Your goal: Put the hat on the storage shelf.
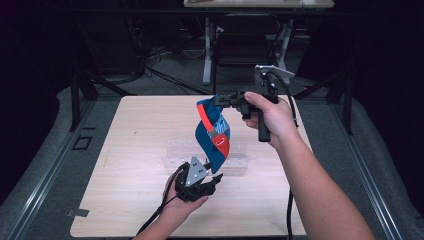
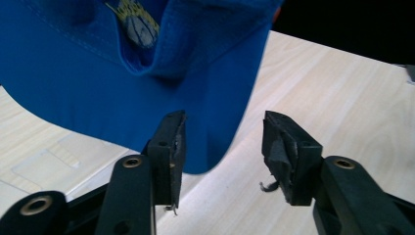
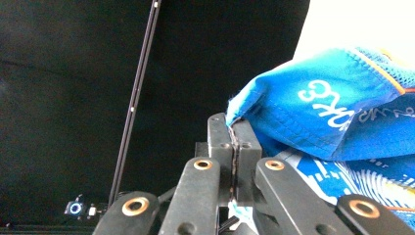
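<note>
Dark walls and a grey floor surround the pale wooden counter point(image 1: 125, 165), with a second table's legs beyond its far edge. A blue cap point(image 1: 214, 136) with an orange-red strap hangs in the air above the middle of the counter, lifted clear of the wood. The right tongs point(image 1: 218, 100) are clenched on the cap's upper edge, above the counter's far edge; the right gripper view shows the two black jaws pressed together with a thin fold of blue cloth point(image 3: 313, 122) pinched between them. The left tongs point(image 1: 212, 186) sit below the cap toward the near edge, released: in the left gripper view the jaws stand apart, with the brim's lower corner point(image 2: 205, 142) dipping down between them, lying against the left-hand pad while the other pad is clear of it.

The cap's long axis runs steeply, from the clamped edge at the top down toward the near edge of the counter, with the brim at the low end pointing at the left tongs.

A clear plastic rack point(image 1: 235, 160) lies on the counter behind the cap's lower end. The left gripper view brings out a yellow-and-white emblem point(image 2: 139, 24) on the cap, and the right gripper view white lettering and mesh with orange piping near the pinch.
</note>
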